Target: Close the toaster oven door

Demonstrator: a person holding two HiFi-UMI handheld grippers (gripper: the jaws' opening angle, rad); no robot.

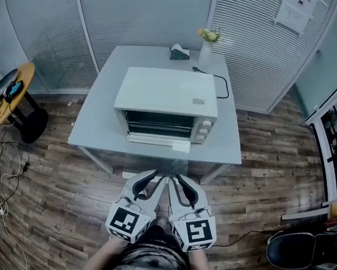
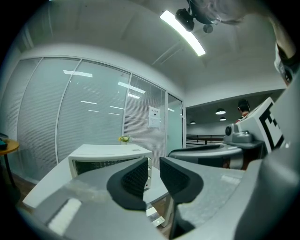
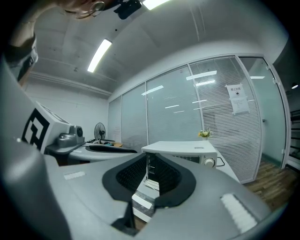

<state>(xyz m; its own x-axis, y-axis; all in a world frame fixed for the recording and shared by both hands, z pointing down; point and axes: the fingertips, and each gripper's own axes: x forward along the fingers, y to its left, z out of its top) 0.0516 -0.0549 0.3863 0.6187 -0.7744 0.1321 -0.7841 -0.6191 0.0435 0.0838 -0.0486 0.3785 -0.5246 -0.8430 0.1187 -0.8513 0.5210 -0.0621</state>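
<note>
A white toaster oven stands on a grey table, and its door hangs folded down at the front, leaving the dark cavity open. Both grippers hover side by side over the wood floor, just short of the table's near edge and apart from the oven. My left gripper is open with nothing between its fingers. My right gripper is open and empty too. In the left gripper view the oven shows beyond the left gripper. In the right gripper view the oven appears past the right gripper.
A vase of yellow flowers and a dark box sit at the table's far edge, with a black cord behind the oven. A round yellow side table stands left, a black chair right. Cables lie on the floor.
</note>
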